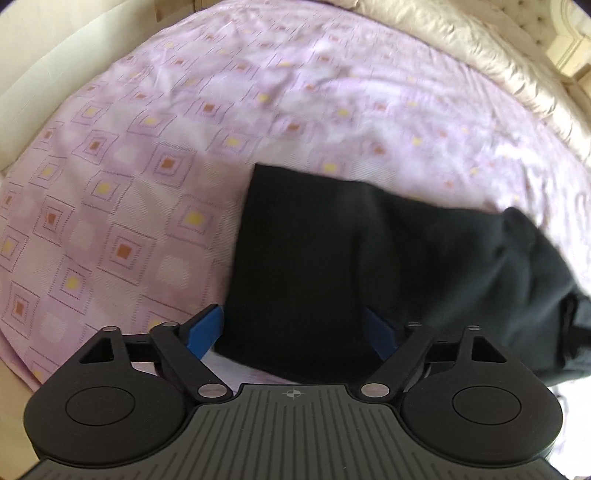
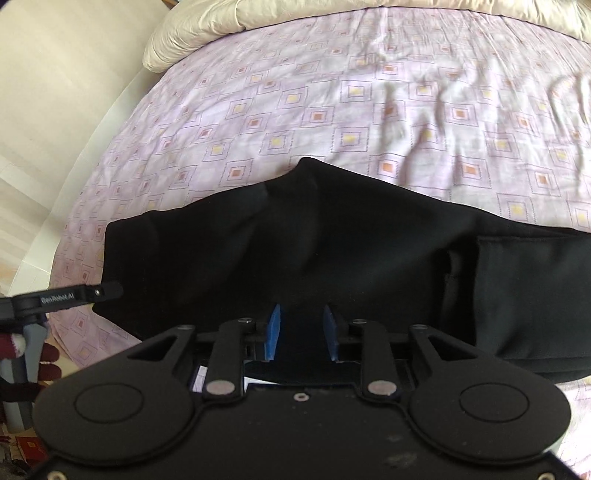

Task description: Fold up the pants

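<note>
Black pants (image 1: 332,266) lie on a bed w/ a lilac sheet (image 1: 122,206) printed in small squares. Left wrist view: the cloth fills the middle and runs off toward 3 o'clock, one straight edge at about 11 o'clock of the pile, a bunched end at far right. Left gripper (image 1: 295,328) is spread wide; its blue pads (image 1: 207,328) sit either side of the near fabric edge, which drapes between them, not pinched. View is blurred.

Right wrist view: pants (image 2: 295,251) spread across the frame from 9 to 3 o'clock, a folded layer w/ a seam at 3 o'clock. Right gripper (image 2: 301,334) has its blue pads (image 2: 274,332) set close w/ dark cloth between them; can't tell if they actually pinch it. Left gripper (image 2: 74,295) pokes in at 9 o'clock, tip at the cloth's left edge. Cream duvet (image 2: 207,26) is bunched at 12 o'clock along the far side of the bed.
</note>
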Action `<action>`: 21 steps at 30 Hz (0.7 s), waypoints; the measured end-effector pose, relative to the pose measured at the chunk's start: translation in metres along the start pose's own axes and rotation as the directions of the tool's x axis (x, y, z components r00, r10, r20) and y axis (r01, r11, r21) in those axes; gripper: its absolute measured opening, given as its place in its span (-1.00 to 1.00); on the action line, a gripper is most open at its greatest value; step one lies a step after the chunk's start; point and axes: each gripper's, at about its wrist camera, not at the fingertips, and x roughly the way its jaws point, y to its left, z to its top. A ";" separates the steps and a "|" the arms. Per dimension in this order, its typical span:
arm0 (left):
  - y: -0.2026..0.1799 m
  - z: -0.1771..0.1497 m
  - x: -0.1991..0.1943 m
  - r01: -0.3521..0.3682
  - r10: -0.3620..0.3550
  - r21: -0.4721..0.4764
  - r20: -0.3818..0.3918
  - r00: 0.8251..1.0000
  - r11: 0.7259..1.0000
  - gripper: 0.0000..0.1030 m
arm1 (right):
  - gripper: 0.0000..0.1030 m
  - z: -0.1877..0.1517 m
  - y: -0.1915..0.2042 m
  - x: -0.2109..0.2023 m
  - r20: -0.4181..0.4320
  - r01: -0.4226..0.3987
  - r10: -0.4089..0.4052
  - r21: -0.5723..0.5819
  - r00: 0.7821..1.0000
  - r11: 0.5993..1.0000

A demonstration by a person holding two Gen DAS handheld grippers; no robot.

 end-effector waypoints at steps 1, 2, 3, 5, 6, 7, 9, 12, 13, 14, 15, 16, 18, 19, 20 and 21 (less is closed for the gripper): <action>0.004 -0.001 0.005 0.002 -0.002 -0.005 -0.016 1.000 1.000 0.60 | -0.44 0.002 0.001 0.002 -0.003 0.007 -0.007 -0.001 1.000 1.000; 0.008 -0.002 0.011 0.015 -0.016 -0.019 -0.034 0.999 1.000 0.60 | -0.44 0.004 0.002 0.003 -0.005 0.013 -0.013 0.000 1.000 1.000; 0.011 -0.003 0.016 0.034 -0.035 -0.035 -0.050 0.998 0.999 0.61 | -0.43 0.005 0.003 0.004 -0.008 0.018 -0.018 0.003 1.000 1.000; 0.014 -0.006 0.021 0.060 -0.062 -0.047 -0.040 0.997 0.997 0.75 | -0.43 0.007 0.003 0.004 -0.013 0.026 -0.026 0.007 1.000 1.000; 0.013 -0.007 0.022 0.076 -0.078 -0.047 -0.038 0.996 0.996 0.92 | -0.42 0.008 0.003 0.005 -0.014 0.029 -0.029 0.006 0.999 1.000; 0.011 -0.008 0.024 0.091 -0.092 -0.042 -0.040 0.995 0.995 0.97 | -0.42 0.009 0.003 0.006 -0.015 0.032 -0.032 0.006 0.999 0.999; 0.006 -0.007 0.027 0.080 -0.082 -0.024 -0.048 0.995 0.996 0.98 | -0.42 0.014 0.005 0.011 -0.019 0.037 -0.036 0.010 0.999 0.999; 0.003 -0.001 0.030 0.073 -0.075 -0.040 -0.054 0.996 0.997 0.98 | -0.42 0.023 0.005 0.021 -0.019 0.044 -0.044 0.013 0.999 0.999; 0.005 0.001 0.029 0.088 -0.091 -0.058 -0.043 0.995 0.994 0.97 | -0.42 0.028 0.006 0.024 -0.016 0.047 -0.047 0.014 0.999 0.999; 0.007 0.002 0.027 0.101 -0.103 -0.076 -0.031 0.994 0.992 0.94 | -0.42 0.032 0.007 0.027 -0.011 0.049 -0.049 0.016 0.999 0.999; 0.008 0.003 0.027 0.094 -0.096 -0.088 -0.026 0.995 0.992 0.77 | -0.42 0.037 0.008 0.030 -0.004 0.051 -0.051 0.017 0.999 0.999; 0.007 0.004 0.027 0.063 -0.065 -0.085 -0.027 0.998 0.994 0.61 | -0.42 0.042 0.009 0.033 0.001 0.054 -0.054 0.018 0.999 0.998; 0.005 0.004 0.024 0.000 -0.001 -0.060 -0.017 1.000 0.998 0.06 | -0.42 0.054 0.011 0.041 0.020 0.067 -0.067 0.018 0.998 0.998; 0.006 0.003 0.022 -0.004 0.004 -0.060 -0.012 1.000 0.998 -0.02 | -0.42 0.060 0.011 0.044 0.032 0.071 -0.072 0.016 0.997 0.997; 0.008 0.002 0.019 -0.002 0.002 -0.064 -0.002 1.000 0.998 -0.25 | -0.43 0.066 0.013 0.048 0.044 0.079 -0.079 0.010 0.996 0.997; 0.010 0.002 0.016 0.008 -0.008 -0.069 0.006 1.000 0.998 -0.43 | -0.45 0.072 0.014 0.053 0.049 0.090 -0.090 0.002 0.995 0.996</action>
